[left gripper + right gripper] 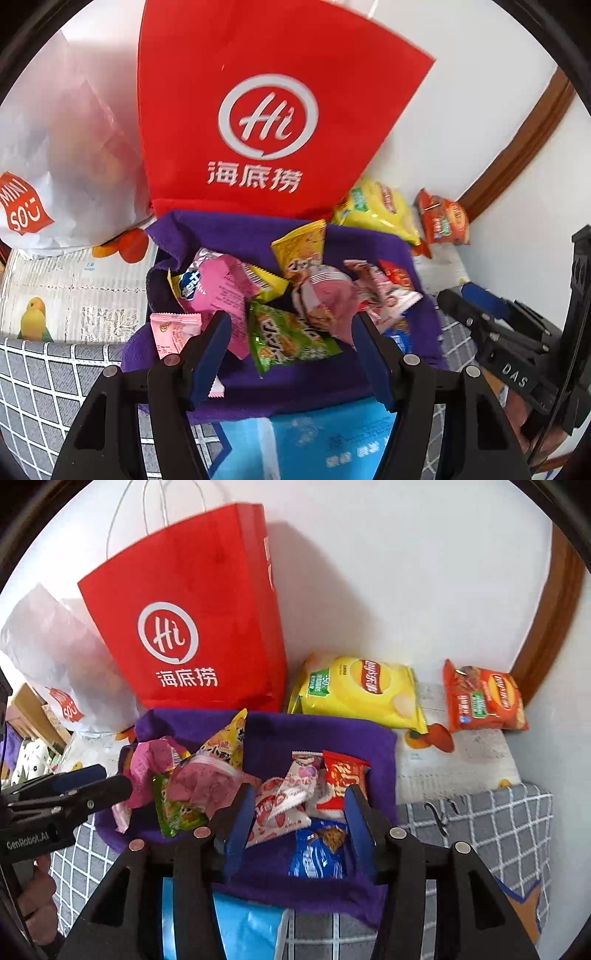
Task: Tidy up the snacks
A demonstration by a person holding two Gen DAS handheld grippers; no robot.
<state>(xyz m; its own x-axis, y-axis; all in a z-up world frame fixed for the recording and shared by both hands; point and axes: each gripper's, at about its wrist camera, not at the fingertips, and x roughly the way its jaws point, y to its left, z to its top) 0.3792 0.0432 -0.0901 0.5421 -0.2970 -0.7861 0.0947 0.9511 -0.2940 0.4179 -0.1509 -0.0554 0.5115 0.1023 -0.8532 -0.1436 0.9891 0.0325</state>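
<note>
Left wrist view: the left gripper (295,354) points down over a purple fabric bin (258,236) filled with small snack packets. Its black jaws with blue pads stand partly apart and grip nothing; no pad presses on a packet. Between and beyond the jaws lie a green snack packet (288,338), a pink crumpled packet (221,291), a small pale pink sachet (173,332) near the left jaw, a yellow packet (301,251) standing tilted at the back, and a white-and-red packet (384,295) near the right jaw. A tall red paper bag with a white logo (266,122) stands directly behind the bin. A white plastic bag (74,155) sits beside it on the left. A yellow crisp bag (376,210) and an orange crisp bag (445,219) lie against the wall on the right. The right gripper (491,321) shows at the right edge.

Right wrist view: the right gripper (295,830) hangs over the same bin (321,738), jaws partly apart and holding nothing. A white-and-red packet (284,805), a red packet (341,775) and a blue foil packet (321,849) lie between the jaws, none of them gripped. The left gripper (96,782) enters from the left, above the green packet (173,812). The bin rests on a grey checked cloth (480,823). A light blue package (243,923) lies in front of the bin.
</note>
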